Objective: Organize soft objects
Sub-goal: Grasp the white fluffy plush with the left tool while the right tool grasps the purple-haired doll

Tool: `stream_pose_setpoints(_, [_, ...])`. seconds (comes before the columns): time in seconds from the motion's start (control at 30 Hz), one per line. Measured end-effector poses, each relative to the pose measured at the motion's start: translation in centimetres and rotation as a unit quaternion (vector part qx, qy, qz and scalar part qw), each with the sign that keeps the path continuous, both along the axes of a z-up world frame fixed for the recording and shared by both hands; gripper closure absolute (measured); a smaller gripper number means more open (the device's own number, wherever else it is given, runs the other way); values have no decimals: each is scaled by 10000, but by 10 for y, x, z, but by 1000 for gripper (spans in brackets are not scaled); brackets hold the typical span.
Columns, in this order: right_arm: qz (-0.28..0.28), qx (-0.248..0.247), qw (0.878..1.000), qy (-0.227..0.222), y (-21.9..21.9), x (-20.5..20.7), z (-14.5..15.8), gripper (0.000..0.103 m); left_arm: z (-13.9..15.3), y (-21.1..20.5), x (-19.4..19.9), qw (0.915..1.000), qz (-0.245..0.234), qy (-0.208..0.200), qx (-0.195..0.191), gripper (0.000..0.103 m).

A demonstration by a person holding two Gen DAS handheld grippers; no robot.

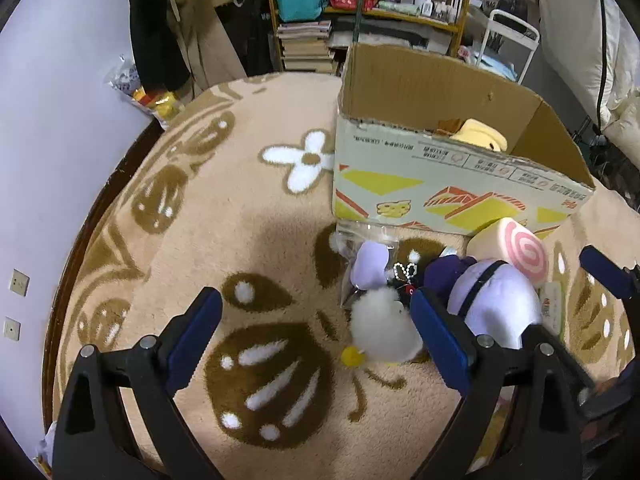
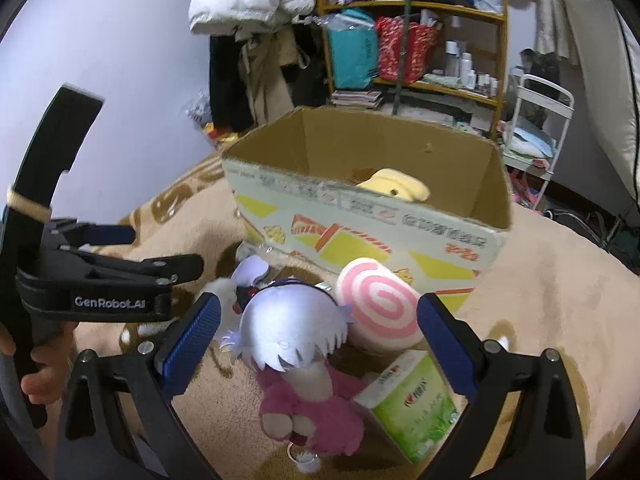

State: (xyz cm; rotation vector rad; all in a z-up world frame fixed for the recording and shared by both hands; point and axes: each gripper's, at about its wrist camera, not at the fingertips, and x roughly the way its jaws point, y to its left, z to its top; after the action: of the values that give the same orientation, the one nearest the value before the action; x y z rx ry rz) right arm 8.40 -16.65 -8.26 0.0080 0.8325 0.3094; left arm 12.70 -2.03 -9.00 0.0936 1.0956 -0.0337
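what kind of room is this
Probably a lived-in bedroom or spare room at home: a patterned plush blanket underneath, coats hanging by the wall, and a cluttered wooden shelf with bags, bottles and books.

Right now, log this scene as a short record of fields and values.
surface: patterned beige rug
container: open cardboard box, upright on the rug
already in box: yellow plush
outside, in front of box: pink swirl cushion, white-haired doll, pink plush, green tissue pack, white fluffy toy
left gripper: open, empty
right gripper: open, above the doll
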Motion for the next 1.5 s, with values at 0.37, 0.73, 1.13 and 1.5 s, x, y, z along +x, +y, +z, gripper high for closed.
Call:
stream_pose_setpoints(0.37, [307, -184, 9985, 410, 17, 12, -24, 29, -23, 1, 17, 9980, 29, 534, -333, 9])
stream_pose_setpoints(0.73, [481, -143, 9972, 558, 24, 15, -33, 29, -48, -2, 23, 9924, -34, 1043, -657, 10])
stream_pose_setpoints(1.13, [576, -312, 9953, 712, 31, 12, -34, 41, -53, -5, 20, 9873, -252, 1181, -1029, 53])
stream_pose_setpoints(1.5, [223, -46, 9968, 772, 12, 11, -25, 43, -54, -10, 17, 9841, -458, 1301, -1123, 60])
